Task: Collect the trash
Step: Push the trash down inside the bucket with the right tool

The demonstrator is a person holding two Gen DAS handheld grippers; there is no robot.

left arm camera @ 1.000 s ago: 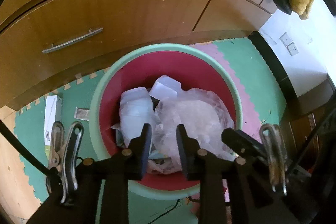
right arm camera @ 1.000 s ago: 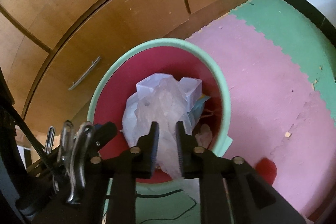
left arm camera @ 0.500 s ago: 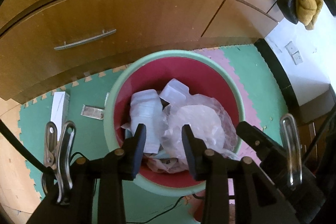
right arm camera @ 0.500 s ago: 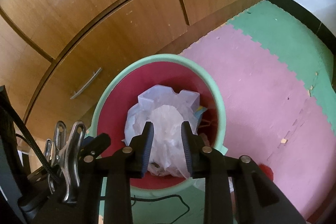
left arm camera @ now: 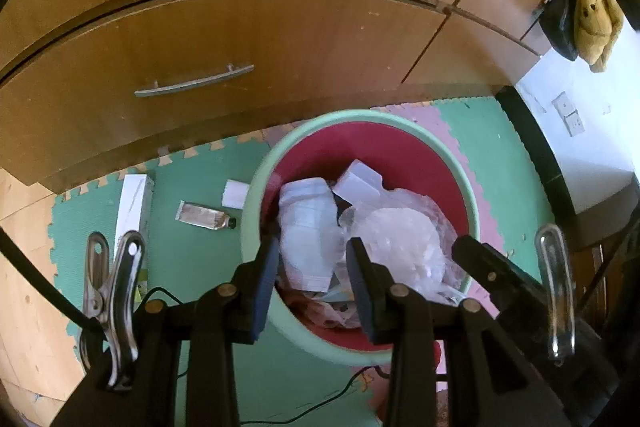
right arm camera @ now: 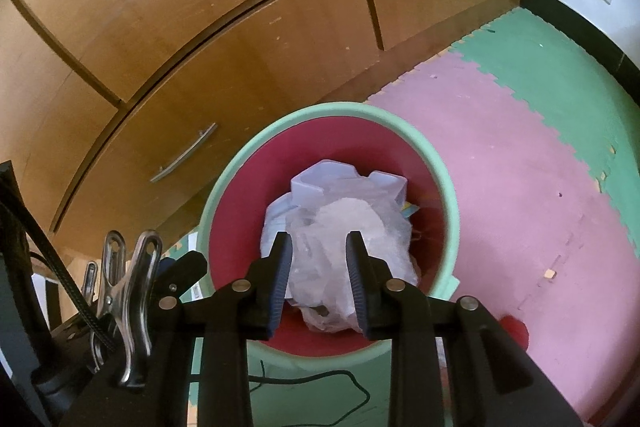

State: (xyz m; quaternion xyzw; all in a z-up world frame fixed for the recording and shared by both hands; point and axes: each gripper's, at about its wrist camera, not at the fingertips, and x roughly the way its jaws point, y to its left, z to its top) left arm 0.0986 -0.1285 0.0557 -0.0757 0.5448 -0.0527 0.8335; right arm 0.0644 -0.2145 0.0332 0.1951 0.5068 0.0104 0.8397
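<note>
A bin with a green rim (left arm camera: 360,115) and a red inside stands on the foam floor mat. In it lie a crumpled clear plastic bag (left arm camera: 400,239), a white plastic container (left arm camera: 306,223) and other scraps. My left gripper (left arm camera: 314,261) hangs open above the bin's near side, nothing between its pads. My right gripper (right arm camera: 316,255) is open too, over the same bin (right arm camera: 320,109), with the clear bag (right arm camera: 348,215) lying loose below it. On the mat left of the bin lie a squeezed tube (left arm camera: 204,217), a white box (left arm camera: 134,203) and a white paper (left arm camera: 236,193).
Wooden cabinet drawers (left arm camera: 280,39) with a metal handle (left arm camera: 192,83) stand right behind the bin. A thin black cable (right arm camera: 320,379) runs over the mat in front. Pink mat (right arm camera: 500,167) spreads to the right. A plush toy (left arm camera: 596,15) hangs by the white wall.
Both grippers have opened wider and lifted away from the bin. The clear plastic bag that stood between the right fingers now lies in the bin. The left view has pulled back.
</note>
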